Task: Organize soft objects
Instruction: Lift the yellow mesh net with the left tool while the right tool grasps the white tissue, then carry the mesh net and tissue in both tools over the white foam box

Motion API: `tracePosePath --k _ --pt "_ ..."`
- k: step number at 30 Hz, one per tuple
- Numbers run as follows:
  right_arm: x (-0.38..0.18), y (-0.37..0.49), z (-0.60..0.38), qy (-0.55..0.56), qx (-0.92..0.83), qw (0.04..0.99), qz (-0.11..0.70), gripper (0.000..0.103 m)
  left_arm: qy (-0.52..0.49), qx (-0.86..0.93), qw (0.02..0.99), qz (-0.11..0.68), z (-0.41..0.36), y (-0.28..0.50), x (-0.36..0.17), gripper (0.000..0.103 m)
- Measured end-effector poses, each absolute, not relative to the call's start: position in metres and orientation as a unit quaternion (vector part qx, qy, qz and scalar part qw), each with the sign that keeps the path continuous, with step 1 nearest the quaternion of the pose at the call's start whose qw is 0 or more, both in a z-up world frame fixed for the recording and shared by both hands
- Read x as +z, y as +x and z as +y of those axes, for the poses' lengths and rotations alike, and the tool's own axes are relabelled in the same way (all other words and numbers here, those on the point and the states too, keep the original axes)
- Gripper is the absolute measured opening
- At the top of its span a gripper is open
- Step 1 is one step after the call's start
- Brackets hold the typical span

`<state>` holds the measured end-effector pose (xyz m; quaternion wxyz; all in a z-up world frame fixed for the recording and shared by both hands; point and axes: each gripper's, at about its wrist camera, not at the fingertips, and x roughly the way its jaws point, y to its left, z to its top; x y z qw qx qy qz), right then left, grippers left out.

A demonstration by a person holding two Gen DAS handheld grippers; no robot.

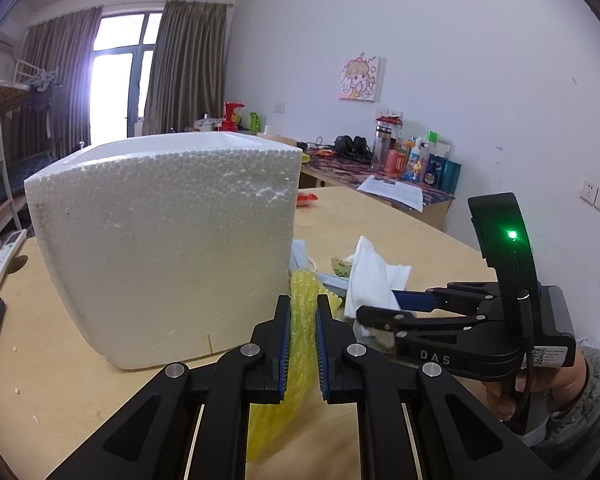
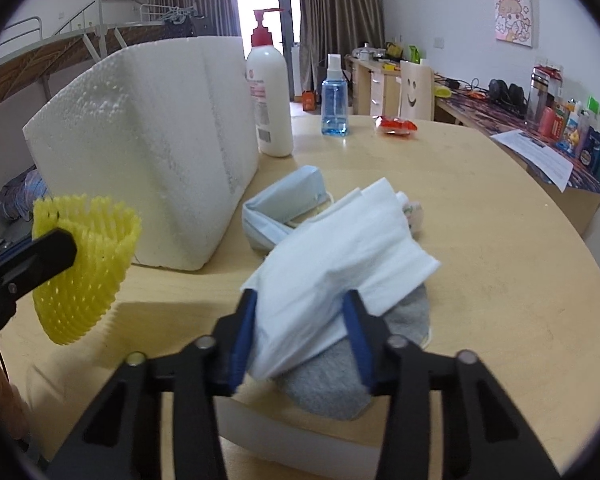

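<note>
- Two soft items are in play: the yellow foam net (image 1: 300, 320) hangs clenched in the left gripper (image 1: 303, 344), just right of the foam box's (image 1: 164, 240) near corner.
- The box's open top lies up and left of it.
- The right gripper (image 2: 300, 328) straddles the white tissue (image 2: 332, 264), jaws apart, not yet pinching.

Two close wrist views — shared foam box (image 1: 168, 240)

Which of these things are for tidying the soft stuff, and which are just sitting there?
For the job:
yellow foam net
white cloth
grey sock
blue mask
foam box

Just sitting there:
lotion bottle
spray bottle
red packet
remote control
</note>
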<state>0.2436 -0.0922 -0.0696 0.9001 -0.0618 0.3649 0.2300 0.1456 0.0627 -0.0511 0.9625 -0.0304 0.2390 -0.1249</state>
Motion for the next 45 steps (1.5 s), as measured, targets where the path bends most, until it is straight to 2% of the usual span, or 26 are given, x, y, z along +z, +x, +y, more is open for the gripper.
tracePosePath --k 3,5,14,45 --pt "-0.067 0.241 -0.097 -0.060 0.236 0.903 0.355 0.025 -0.028 -0.127 0.963 0.237 0.060 0.147 -0.050 0.012" --pt "-0.062 0.238 -0.098 -0.055 0.240 0.905 0.347 0.023 -0.027 -0.127 0.963 0.237 0.060 0.147 -0.049 0.012" --pt "-0.027 0.221 -0.122 -0.025 0.242 0.922 0.300 0.023 -0.016 -0.116 0.971 0.210 0.056 0.129 -0.035 0.012" --pt "0.013 0.135 -0.152 -0.019 0.301 0.933 0.198 0.023 0.009 -0.022 0.988 0.151 0.039 0.022 0.010 0.012"
